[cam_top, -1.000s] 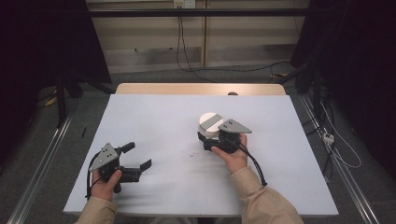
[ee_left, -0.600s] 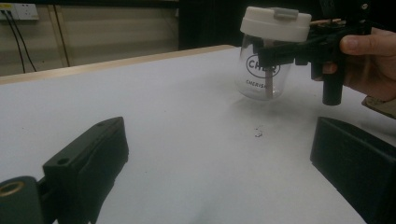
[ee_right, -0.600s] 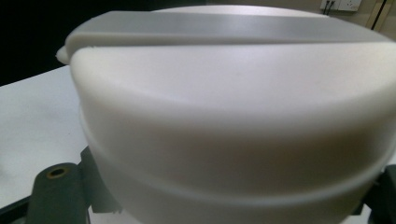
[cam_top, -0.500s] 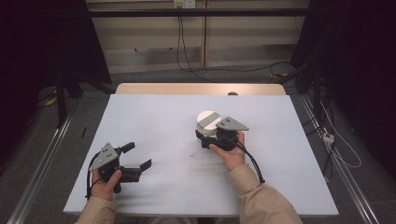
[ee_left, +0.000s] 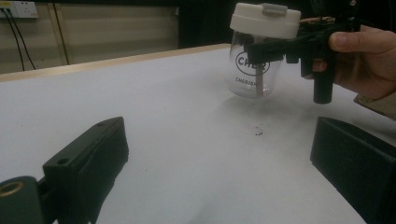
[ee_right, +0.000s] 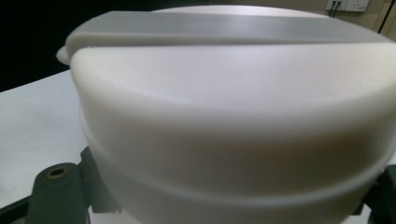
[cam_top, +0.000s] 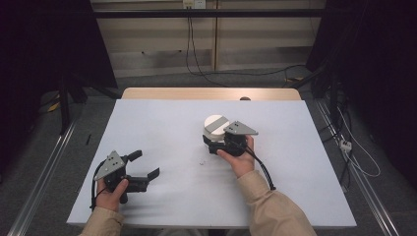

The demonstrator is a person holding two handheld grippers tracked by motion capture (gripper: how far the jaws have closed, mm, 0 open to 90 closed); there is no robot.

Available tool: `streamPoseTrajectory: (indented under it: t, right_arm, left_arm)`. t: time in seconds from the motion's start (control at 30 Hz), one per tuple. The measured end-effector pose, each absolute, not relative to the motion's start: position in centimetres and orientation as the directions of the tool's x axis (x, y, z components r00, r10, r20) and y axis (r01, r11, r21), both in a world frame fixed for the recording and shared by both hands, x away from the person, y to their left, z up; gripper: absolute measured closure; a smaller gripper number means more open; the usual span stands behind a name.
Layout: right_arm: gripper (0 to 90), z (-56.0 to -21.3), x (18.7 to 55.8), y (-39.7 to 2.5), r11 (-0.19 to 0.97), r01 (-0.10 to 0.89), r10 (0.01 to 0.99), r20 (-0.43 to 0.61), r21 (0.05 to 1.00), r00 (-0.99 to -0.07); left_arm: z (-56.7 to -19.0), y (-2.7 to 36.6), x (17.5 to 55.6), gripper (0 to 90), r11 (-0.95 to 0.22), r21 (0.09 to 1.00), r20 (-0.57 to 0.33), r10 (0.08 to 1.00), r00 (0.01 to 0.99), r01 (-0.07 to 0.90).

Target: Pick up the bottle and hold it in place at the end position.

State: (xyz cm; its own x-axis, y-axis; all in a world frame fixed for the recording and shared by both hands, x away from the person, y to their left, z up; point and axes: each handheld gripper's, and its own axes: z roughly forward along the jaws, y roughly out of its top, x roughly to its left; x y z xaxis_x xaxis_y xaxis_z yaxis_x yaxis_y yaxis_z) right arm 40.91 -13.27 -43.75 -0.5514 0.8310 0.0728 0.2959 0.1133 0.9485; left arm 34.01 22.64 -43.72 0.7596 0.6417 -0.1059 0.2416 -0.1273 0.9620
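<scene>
My right gripper clasps the clear glass jar under its white round lid. My left gripper rests with jaws spread, well apart from it

Clear jar — white lid, black lettering

We see a jar of clear, shiny glass w/ dark letters printed on it. Its lid looks like smooth white plastic, a bit shiny, w/ a grey matt strip across the top. The right gripper is black matt plastic, w/ a dull grey metal plate on top. The left gripper looks the same: black, matt, smooth. The table has a pale, matt, smooth top, w/ a light wood edge at the back. The sleeve is soft tan cloth.
</scene>
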Motion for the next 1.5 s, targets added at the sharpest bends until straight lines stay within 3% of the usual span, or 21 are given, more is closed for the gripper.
streamPoseTrajectory:
  t: [1.5]
  right_arm:
    - [18.5, -44.9, 43.2, -12.3, 0.124, 0.320, 0.837, 0.074, 0.939, -0.542]
  left_arm:
    - [-43.9, 22.7, 34.0, 3.8, -0.126, 0.960, -0.111, 0.645, 0.756, 0.249]
